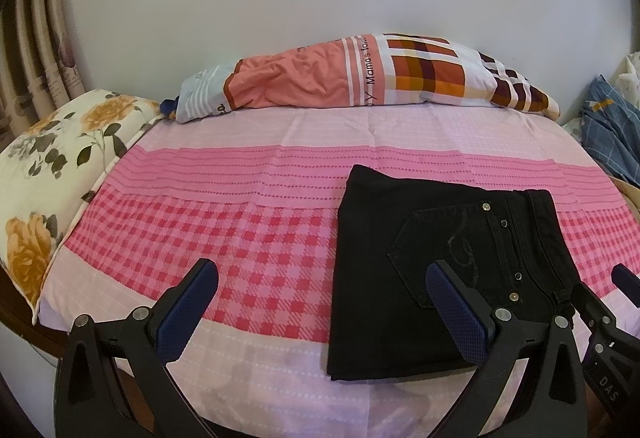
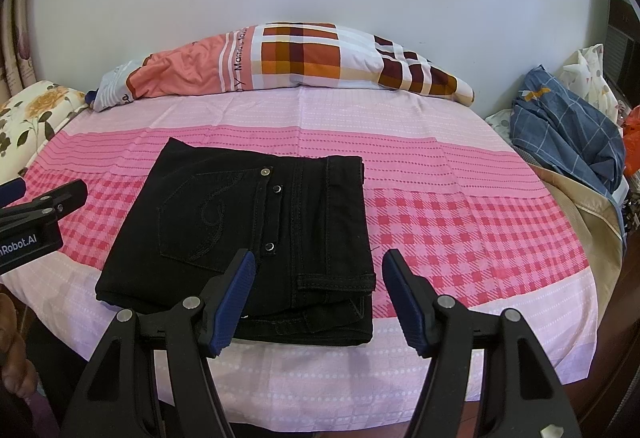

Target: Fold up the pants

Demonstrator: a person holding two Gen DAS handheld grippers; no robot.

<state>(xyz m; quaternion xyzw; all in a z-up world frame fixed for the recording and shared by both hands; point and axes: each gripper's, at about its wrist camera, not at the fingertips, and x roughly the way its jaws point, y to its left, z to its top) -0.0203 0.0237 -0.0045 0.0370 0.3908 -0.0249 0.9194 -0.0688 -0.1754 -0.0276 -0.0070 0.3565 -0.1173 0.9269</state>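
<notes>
Black pants (image 2: 256, 238) lie folded into a compact rectangle on the pink checked bed sheet (image 2: 460, 222), back pocket up, near the front edge. Left gripper (image 1: 320, 302): jaws wide apart, holding nothing, w/ its right pad over the pants' pocket. Right gripper (image 2: 318, 294): jaws apart, empty, hovering at the pants' near-right corner. Patterned pillow (image 2: 300, 58) sits by the wall.

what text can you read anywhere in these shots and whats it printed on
"Mama's fav...", cut off by a fold: on the orange plaid pillow, running along its white stripe.
"...nRobot.AI", start out of frame: on the left gripper body, right wrist view.
"DAS", rest hidden: on the right gripper body, left wrist view.
Black pants: embroidered swirl only, no words.
</notes>
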